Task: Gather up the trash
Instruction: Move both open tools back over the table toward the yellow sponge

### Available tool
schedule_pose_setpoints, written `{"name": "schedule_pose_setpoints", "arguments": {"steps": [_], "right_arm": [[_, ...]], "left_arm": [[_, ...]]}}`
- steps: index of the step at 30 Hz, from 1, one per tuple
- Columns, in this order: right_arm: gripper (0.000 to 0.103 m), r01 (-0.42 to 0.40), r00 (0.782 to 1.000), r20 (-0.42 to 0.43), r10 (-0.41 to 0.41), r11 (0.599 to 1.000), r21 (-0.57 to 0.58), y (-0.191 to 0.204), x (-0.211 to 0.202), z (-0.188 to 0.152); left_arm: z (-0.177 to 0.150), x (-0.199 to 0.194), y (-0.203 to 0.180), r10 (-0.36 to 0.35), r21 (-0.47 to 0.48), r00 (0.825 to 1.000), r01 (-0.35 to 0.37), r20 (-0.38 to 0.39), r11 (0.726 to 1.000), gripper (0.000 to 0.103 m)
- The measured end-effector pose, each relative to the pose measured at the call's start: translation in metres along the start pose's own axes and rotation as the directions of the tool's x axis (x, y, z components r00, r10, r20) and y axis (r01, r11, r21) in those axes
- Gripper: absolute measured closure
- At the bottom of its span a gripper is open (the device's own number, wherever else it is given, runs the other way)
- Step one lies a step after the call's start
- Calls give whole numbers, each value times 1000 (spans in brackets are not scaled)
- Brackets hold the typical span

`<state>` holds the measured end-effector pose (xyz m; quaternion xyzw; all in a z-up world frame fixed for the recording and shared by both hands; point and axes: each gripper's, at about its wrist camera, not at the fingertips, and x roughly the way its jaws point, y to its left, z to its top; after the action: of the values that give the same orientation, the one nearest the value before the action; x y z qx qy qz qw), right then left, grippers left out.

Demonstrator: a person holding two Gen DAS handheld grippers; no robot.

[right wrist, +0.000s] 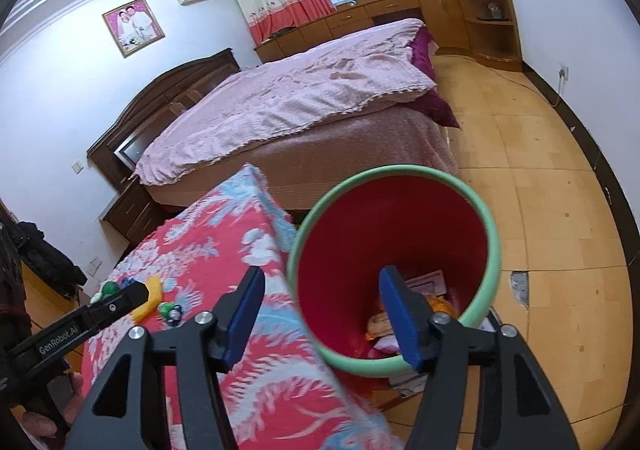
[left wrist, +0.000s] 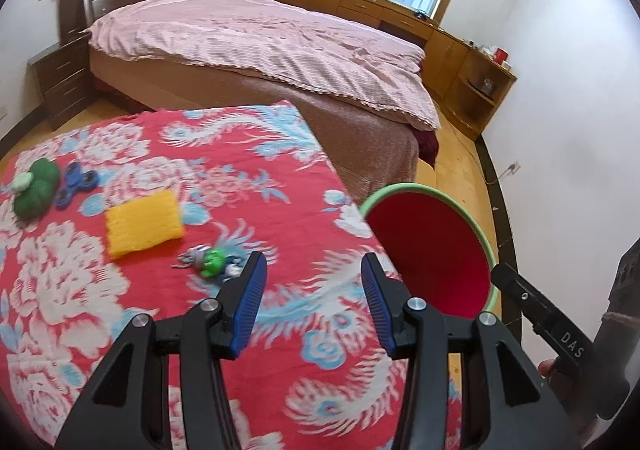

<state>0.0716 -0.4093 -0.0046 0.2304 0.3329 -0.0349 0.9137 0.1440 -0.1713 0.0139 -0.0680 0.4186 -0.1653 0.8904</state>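
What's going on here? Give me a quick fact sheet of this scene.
place: bedroom with a pink-covered bed
table: red floral cloth
on table: yellow sponge, blue fidget spinner, green plush toy, green crumpled wrapper
bin: red wastebasket, wrappers inside
left gripper: open, empty
right gripper: open, empty, above the bin

red floral table cover (left wrist: 248,178) carries yellow sponge (left wrist: 143,224), green plush (left wrist: 35,186), blue spinner (left wrist: 77,183).
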Motion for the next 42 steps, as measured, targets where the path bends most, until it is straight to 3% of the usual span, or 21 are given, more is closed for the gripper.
{"name": "schedule_pose_setpoints", "arguments": {"steps": [16, 32, 38, 42], "right_arm": [[28, -52, 998, -43, 50, 997, -54, 70, 15, -15], [24, -11, 996, -86, 7, 998, -54, 87, 60, -14], [24, -8, 993, -115, 5, 1000, -30, 79, 80, -12], [24, -16, 991, -133, 12, 1000, -24, 78, 90, -12]], "left_arm": [[2, -27, 81, 72, -115, 997, -67, 38, 991, 54], [6, 25, 133, 92, -184, 995, -98, -41, 978, 50], [9, 49, 131, 94, -154, 993, -104, -75, 982, 49], [14, 59, 125, 145, -101, 987, -151, -67, 983, 48]]}}
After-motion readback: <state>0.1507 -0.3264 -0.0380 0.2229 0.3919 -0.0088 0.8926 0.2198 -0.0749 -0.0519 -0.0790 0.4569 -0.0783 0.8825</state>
